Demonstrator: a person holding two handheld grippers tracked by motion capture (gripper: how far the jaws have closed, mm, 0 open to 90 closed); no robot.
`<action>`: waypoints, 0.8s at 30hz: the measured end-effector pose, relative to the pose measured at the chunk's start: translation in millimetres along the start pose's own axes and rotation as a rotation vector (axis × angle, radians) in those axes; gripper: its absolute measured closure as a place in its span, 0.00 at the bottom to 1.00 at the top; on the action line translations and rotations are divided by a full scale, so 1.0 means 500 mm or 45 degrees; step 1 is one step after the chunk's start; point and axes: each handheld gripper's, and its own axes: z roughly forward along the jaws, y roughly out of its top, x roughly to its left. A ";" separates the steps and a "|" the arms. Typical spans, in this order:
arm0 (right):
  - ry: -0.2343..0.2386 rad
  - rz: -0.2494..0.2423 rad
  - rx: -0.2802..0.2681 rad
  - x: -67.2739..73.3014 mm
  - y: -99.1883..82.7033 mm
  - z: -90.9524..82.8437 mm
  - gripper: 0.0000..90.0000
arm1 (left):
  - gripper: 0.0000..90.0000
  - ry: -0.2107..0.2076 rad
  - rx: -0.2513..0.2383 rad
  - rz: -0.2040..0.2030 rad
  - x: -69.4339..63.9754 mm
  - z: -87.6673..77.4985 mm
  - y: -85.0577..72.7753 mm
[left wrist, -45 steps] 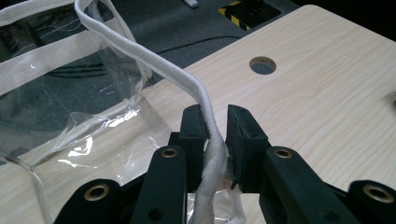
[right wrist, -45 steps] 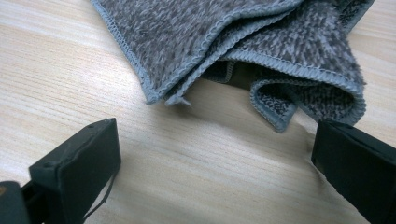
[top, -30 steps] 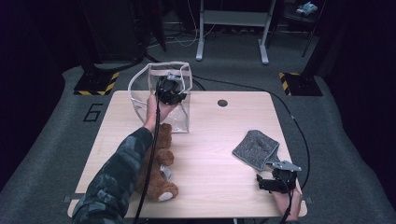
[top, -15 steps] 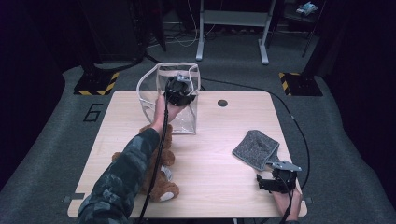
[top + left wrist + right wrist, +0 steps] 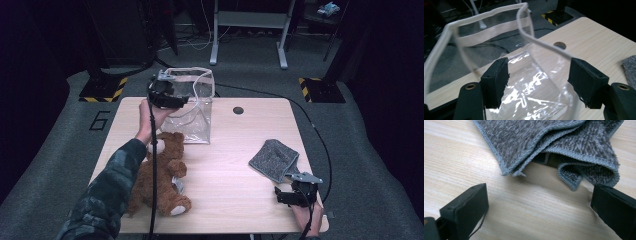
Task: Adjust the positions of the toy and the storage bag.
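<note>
Clear plastic bag (image 5: 192,107), white-trimmed rim, upright at table (image 5: 225,165) far edge. Left gripper (image 5: 539,85) spread astride rim. Plush brown teddy bear (image 5: 162,172) near left edge. Folded grey knit cloth (image 5: 554,143) near right edge; right gripper (image 5: 536,215) spread just beside it.

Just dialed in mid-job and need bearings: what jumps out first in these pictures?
The clear bag stands upright at the table's far left, with the left gripper open at its white rim. A brown teddy bear lies near the left edge beside the person's sleeve. The right gripper sits open just short of a folded grey cloth at the right.
</note>
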 end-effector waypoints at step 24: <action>0.000 0.001 0.003 -0.001 0.000 0.000 0.01 | 0.54 0.064 0.177 -0.249 0.101 -0.007 -0.084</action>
